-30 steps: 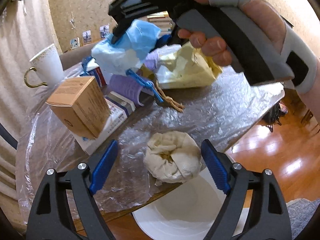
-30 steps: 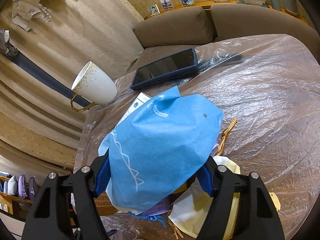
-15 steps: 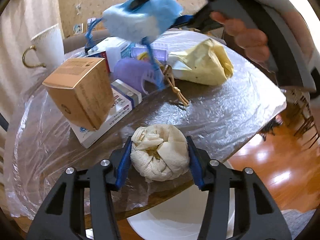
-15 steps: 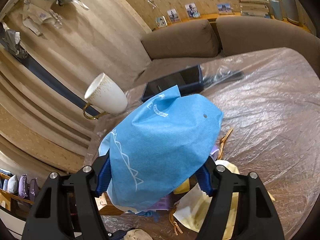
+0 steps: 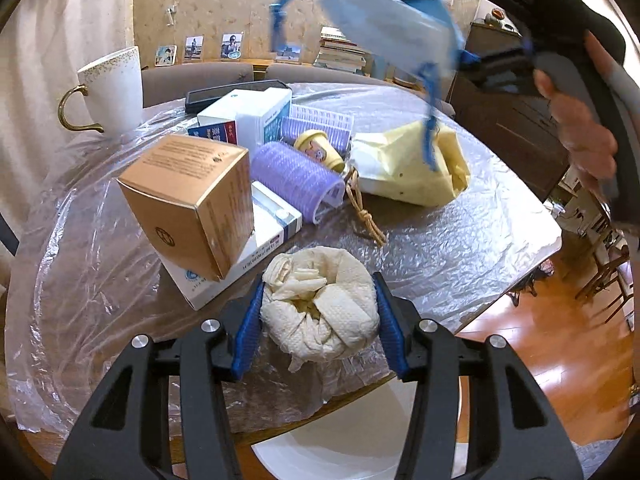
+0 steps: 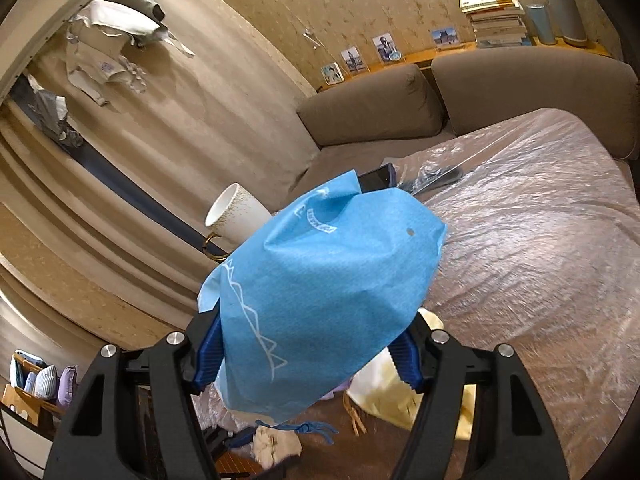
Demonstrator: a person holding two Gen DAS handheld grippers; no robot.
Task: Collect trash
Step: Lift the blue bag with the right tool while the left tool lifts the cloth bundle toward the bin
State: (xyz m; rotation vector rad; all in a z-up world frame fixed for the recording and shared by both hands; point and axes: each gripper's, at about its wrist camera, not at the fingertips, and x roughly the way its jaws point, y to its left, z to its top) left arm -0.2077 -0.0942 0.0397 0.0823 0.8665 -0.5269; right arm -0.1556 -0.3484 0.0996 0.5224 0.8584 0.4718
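Observation:
My left gripper [image 5: 319,326] is shut on a crumpled white paper towel wad [image 5: 320,304] at the near edge of the plastic-covered table [image 5: 460,240]. My right gripper [image 6: 308,350] is shut on a blue face mask [image 6: 320,300] and holds it high above the table; the mask also shows in the left wrist view [image 5: 384,36], its blue ear loop [image 5: 428,120] dangling. A crumpled yellow paper bag [image 5: 412,168] lies on the table under the mask.
On the table: brown cardboard box [image 5: 188,200], white flat boxes [image 5: 248,120], purple hair rollers [image 5: 296,176], small yellow bottle [image 5: 318,148], twine [image 5: 364,216], white mug [image 5: 114,90], dark tablet [image 5: 236,94]. A white round bin [image 5: 348,444] stands below the table edge. Sofa [image 6: 480,92] behind.
My left gripper closed on the paper towel wad. My right gripper lifted the blue mask higher, away from the table.

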